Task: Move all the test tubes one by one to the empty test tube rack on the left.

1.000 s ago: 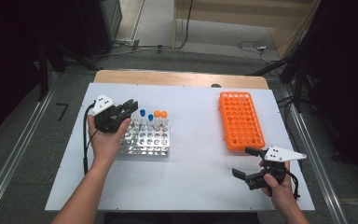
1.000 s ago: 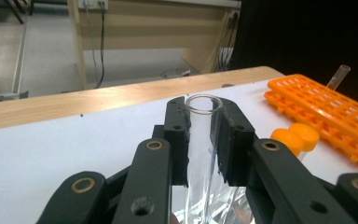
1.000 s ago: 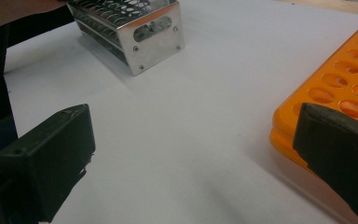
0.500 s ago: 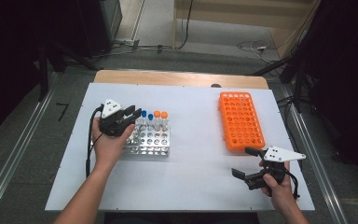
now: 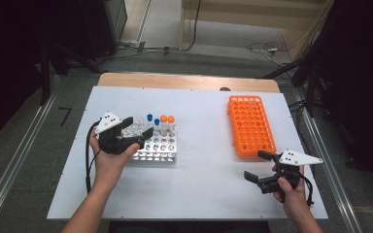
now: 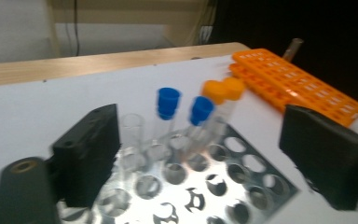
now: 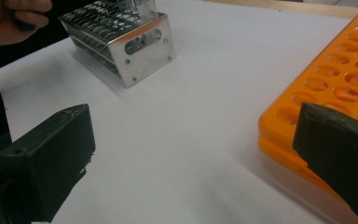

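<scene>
A shiny metal rack (image 5: 161,148) (image 6: 216,186) (image 7: 140,46) stands left of centre and holds two blue-capped tubes (image 5: 153,120) (image 6: 168,100), two orange-capped tubes (image 5: 167,119) (image 6: 223,88) and a clear uncapped tube (image 6: 131,133). My left gripper (image 5: 137,127) (image 6: 200,140) hovers open over the rack's left part, its jaws spread on either side of the tubes without touching them. An orange rack (image 5: 250,125) (image 6: 298,77) (image 7: 345,79) lies at the right with no tubes in it. Just below that rack's near end, my right gripper (image 5: 255,165) (image 7: 191,154) is held open with nothing between its jaws.
The white table top (image 5: 204,116) has a wooden strip (image 5: 184,81) along its far edge. Bare white surface lies between the two racks and along the near edge. Cables (image 5: 88,160) trail from both grippers. The floor beyond is dark.
My left gripper has moved right and a little down, from beside the metal rack's left end to over it, near the tubes. The right gripper has stayed put.
</scene>
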Motion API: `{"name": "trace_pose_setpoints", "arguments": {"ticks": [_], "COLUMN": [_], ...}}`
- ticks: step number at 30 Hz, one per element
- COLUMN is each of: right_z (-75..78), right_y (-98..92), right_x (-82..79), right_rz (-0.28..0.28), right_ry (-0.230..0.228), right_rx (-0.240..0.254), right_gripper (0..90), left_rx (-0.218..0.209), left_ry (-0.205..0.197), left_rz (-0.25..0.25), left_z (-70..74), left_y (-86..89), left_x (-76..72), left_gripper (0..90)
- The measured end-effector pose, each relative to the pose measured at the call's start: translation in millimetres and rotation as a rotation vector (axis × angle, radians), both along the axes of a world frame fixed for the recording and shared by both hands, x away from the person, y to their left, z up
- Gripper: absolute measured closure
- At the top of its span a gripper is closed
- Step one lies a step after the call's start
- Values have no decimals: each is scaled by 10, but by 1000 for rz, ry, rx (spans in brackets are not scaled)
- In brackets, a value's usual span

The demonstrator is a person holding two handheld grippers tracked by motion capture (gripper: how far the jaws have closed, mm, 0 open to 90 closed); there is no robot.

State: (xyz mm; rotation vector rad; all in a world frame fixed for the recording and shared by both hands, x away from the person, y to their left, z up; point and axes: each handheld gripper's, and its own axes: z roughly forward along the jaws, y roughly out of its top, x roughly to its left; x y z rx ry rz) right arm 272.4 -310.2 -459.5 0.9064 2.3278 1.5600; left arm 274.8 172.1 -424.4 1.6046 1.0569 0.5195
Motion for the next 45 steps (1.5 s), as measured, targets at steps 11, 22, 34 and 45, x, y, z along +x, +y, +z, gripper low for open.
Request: {"name": "trace_pose_setpoints", "arguments": {"ticks": [11, 22, 34, 45], "right_z": [64, 128, 271, 286], "right_y": [-135, -122, -241, -253], "right_x": [111, 295, 775, 1204], "right_rz": [-86, -167, -258, -365], "right_ry": [6, 22, 31, 67], "right_rx": [19, -14, -37, -47], "right_gripper": [0, 0, 0, 100], "left_rx": [0, -72, -19, -11], "left_ry": [-57, -37, -54, -34], "left_rz": [-131, -163, -156, -159], "left_z": [-79, -276, -313, -354], "left_y": [-241, -189, -198, -213], "left_x": [-519, -662, -652, -632], "left_gripper": [0, 0, 0, 0]}}
